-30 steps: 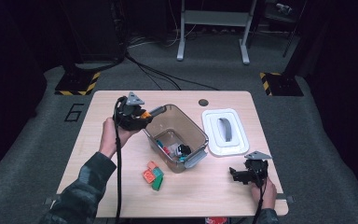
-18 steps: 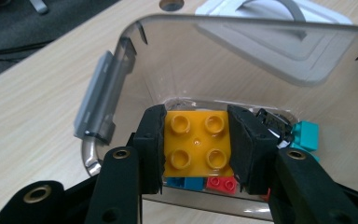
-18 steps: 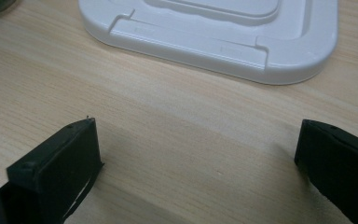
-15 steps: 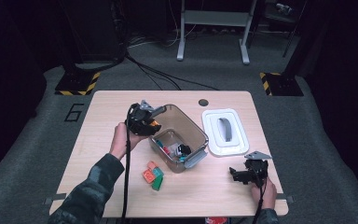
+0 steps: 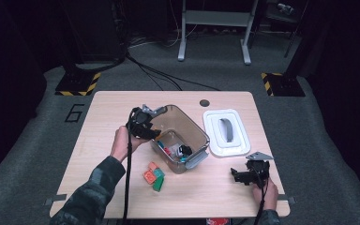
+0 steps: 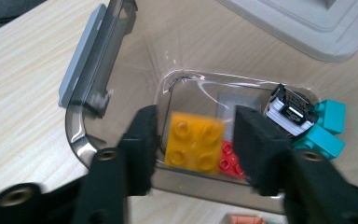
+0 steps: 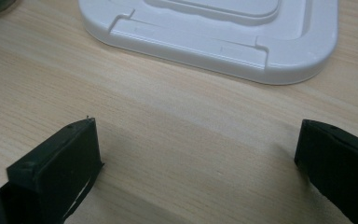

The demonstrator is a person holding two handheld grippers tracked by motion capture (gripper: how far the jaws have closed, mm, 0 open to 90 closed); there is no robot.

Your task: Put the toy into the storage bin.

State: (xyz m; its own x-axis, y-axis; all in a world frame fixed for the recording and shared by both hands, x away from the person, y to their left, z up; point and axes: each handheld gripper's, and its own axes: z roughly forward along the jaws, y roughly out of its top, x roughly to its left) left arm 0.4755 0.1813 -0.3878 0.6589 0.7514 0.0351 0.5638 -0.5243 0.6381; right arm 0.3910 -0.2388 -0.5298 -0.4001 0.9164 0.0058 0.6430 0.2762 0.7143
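A clear smoky bin (image 5: 198, 132) stands at the middle of the table. My left gripper (image 5: 151, 133) hovers over its left end. In the left gripper view a yellow four-stud brick (image 6: 194, 142) lies between the jaws of my left gripper (image 6: 196, 126), blurred, with a small gap on each side, so this gripper is open. Below it, on the floor of the bin (image 6: 98, 79), are a red brick (image 6: 231, 162), two teal bricks (image 6: 326, 130) and a black-and-white piece (image 6: 291, 112). My right gripper (image 5: 237, 176) rests open near the front right edge, and between its jaws (image 7: 198, 140) is bare wood.
The bin's white lid (image 5: 226, 133) lies on the table to the right of the bin, and its near edge (image 7: 214, 28) is just ahead of the right gripper. A few loose orange and green bricks (image 5: 153, 177) sit on the table in front of the bin.
My left gripper has moved right, from beside the bin's left corner to over its inside. The right gripper has stayed still.
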